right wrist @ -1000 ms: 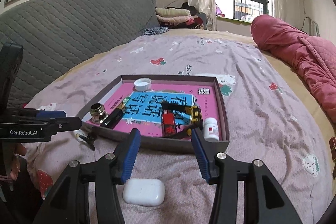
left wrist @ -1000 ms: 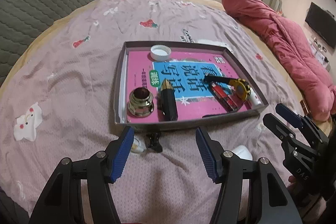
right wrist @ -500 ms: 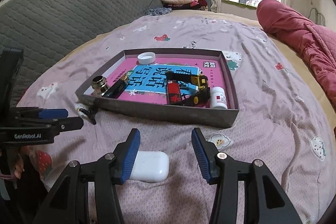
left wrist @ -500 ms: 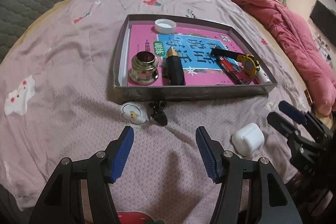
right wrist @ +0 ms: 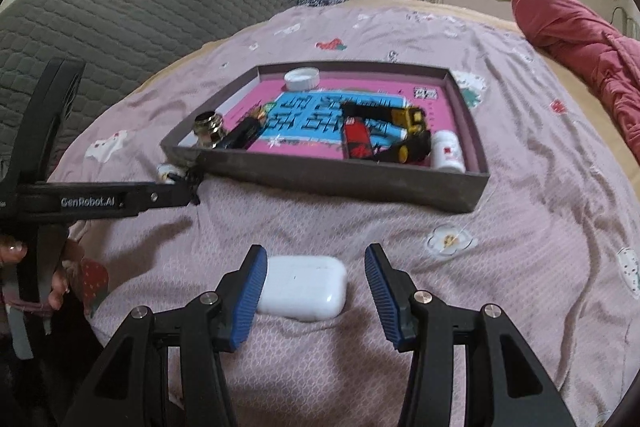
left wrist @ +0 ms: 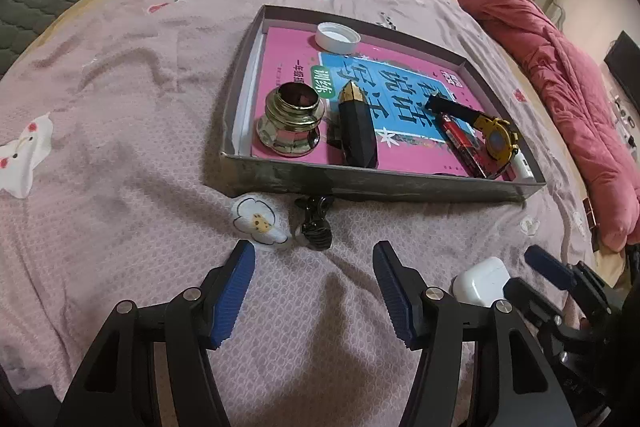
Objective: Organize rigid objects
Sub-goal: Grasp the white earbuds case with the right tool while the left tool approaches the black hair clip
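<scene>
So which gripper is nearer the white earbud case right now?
Right. The right gripper has its open jaws on either side of the white earbud case; the left gripper is off to the side, aimed at the small black clip.

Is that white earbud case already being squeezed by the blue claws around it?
Apart. The right wrist view shows the right gripper open around the white case, with a clear gap beside the right-hand pad.

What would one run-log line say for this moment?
left gripper: open, near black clip | right gripper: open around white earbud case | tray: partly filled
</scene>
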`<state>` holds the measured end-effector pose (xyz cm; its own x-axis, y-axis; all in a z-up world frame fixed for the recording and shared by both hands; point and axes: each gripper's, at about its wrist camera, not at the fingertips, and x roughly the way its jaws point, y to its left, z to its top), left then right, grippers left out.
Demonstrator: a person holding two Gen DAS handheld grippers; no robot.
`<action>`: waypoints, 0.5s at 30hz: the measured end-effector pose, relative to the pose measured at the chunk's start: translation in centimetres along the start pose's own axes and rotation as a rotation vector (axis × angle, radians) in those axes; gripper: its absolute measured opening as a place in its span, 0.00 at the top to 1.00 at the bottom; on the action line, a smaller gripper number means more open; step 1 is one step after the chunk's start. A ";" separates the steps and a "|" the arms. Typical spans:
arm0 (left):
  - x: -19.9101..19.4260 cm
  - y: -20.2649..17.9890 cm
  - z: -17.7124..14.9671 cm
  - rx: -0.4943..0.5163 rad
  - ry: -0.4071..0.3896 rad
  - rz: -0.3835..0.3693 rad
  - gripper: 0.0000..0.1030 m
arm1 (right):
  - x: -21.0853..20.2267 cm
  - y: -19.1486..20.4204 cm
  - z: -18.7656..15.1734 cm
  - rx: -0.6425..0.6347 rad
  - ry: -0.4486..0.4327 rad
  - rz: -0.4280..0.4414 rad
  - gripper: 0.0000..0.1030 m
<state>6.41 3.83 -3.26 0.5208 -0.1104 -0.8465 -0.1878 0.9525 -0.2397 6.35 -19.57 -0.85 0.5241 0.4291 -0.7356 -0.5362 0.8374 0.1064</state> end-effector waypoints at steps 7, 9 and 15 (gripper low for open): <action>0.4 -0.2 0.1 0.011 -0.001 -0.004 0.39 | 1.0 0.1 -0.5 0.004 0.045 0.014 0.51; 0.4 -0.2 0.0 0.016 0.001 -0.004 0.39 | 1.5 0.2 -0.7 0.009 0.069 0.030 0.51; 0.6 -0.3 0.0 0.024 0.005 -0.005 0.39 | 3.1 -0.6 -1.4 0.083 0.136 0.106 0.43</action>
<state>6.78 3.51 -3.67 0.5178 -0.1164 -0.8475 -0.1651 0.9585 -0.2325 7.34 -19.18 -4.17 0.3705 0.4711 -0.8005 -0.5244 0.8174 0.2384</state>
